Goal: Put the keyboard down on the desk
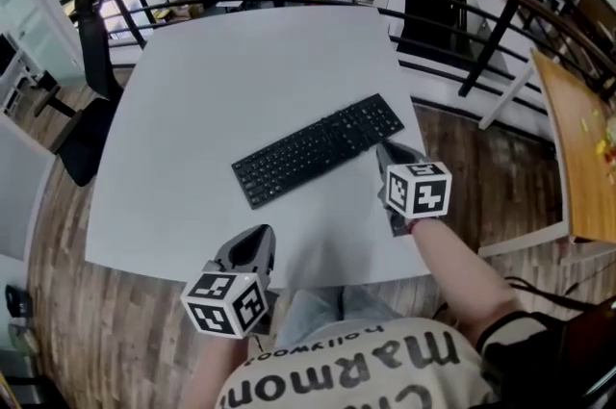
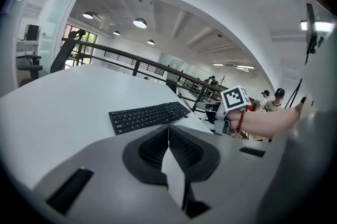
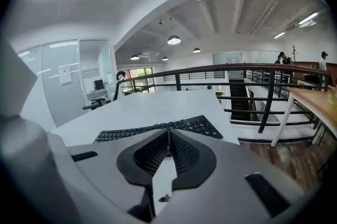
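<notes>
Left claw (image 1: 260,238), right claw (image 1: 385,150) shut empty; right gripper view half-hides the keyboard (image 1: 318,148), head view doesn't

The person's shirt (image 1: 332,376) bears upside-down print, partly legible as "marmon"

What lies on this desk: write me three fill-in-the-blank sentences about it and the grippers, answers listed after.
The keyboard lying flat on the white desk is ____ in colour.
The jaws of the left gripper are ____.
The right gripper, jaws together, holds ____.
Answers: black; shut; nothing.
</notes>
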Demonstrator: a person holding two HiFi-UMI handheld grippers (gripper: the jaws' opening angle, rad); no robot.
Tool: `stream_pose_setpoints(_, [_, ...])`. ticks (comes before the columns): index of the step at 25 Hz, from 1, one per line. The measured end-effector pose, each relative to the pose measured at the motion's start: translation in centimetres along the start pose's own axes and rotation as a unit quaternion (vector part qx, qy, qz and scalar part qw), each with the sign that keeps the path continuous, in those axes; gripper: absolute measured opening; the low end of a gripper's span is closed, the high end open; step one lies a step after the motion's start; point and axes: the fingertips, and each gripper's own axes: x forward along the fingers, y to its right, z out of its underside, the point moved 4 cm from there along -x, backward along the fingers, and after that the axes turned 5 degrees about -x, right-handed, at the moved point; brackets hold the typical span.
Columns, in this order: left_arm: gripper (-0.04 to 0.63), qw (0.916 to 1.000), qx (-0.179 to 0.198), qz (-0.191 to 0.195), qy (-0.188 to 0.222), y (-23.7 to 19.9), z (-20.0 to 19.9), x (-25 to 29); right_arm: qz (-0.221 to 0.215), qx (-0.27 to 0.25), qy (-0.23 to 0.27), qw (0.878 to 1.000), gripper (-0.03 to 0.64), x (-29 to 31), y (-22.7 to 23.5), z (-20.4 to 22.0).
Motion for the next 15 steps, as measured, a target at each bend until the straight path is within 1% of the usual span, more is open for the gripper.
stream_pose_setpoints(2, [0.005, 0.9986, 0.028, 0.027, 0.037, 1.6, -0.9, -1.1, -0.006, 0.006, 0.015, 1.000, 0.041, -1.9, -1.1, -0.3])
stream_pose_setpoints(3, [0.003, 0.9965, 0.040, 0.044, 0.059, 2.3, -1.5, -1.7, -0.009, 0.007, 0.023, 1.000, 0.041, -2.8, -1.6, -0.6])
stream_pose_setpoints(4, [0.003, 0.9941, 0.045, 0.061, 0.078, 2.8, -2.1, -2.2, -0.013, 0.008, 0.031, 0.999, 0.041, -3.6, -2.2, -1.0])
stream_pose_setpoints(6, [0.003, 0.9903, 0.035, 0.090, 0.100, 3.3, -3.3, -3.1, -0.034, 0.017, 0.048, 0.998, 0.041, -5.1, -3.6, -1.9])
stream_pose_setpoints(8, [0.003, 0.9870, 0.031, 0.116, 0.107, 3.5, -4.4, -4.0, -0.064, 0.041, 0.066, 0.995, 0.041, -6.7, -5.3, -2.7])
stream_pose_setpoints(9, [0.003, 0.9856, 0.038, 0.124, 0.109, 3.4, -4.9, -4.4, -0.075, 0.056, 0.073, 0.993, 0.040, -7.4, -6.1, -3.1])
stream_pose_setpoints(11, [0.003, 0.9840, 0.067, 0.127, 0.105, 2.6, -5.5, -5.2, -0.089, 0.077, 0.079, 0.990, 0.041, -8.5, -7.9, -3.7])
stream_pose_setpoints(13, [0.003, 0.9839, 0.093, 0.123, 0.090, 1.7, -6.0, -5.7, -0.091, 0.081, 0.075, 0.990, 0.041, -9.3, -9.7, -3.9])
stream_pose_setpoints(15, [0.003, 0.9829, 0.107, 0.130, 0.074, 1.1, -6.6, -6.6, -0.094, 0.089, 0.074, 0.989, 0.041, -9.8, -11.3, -4.0])
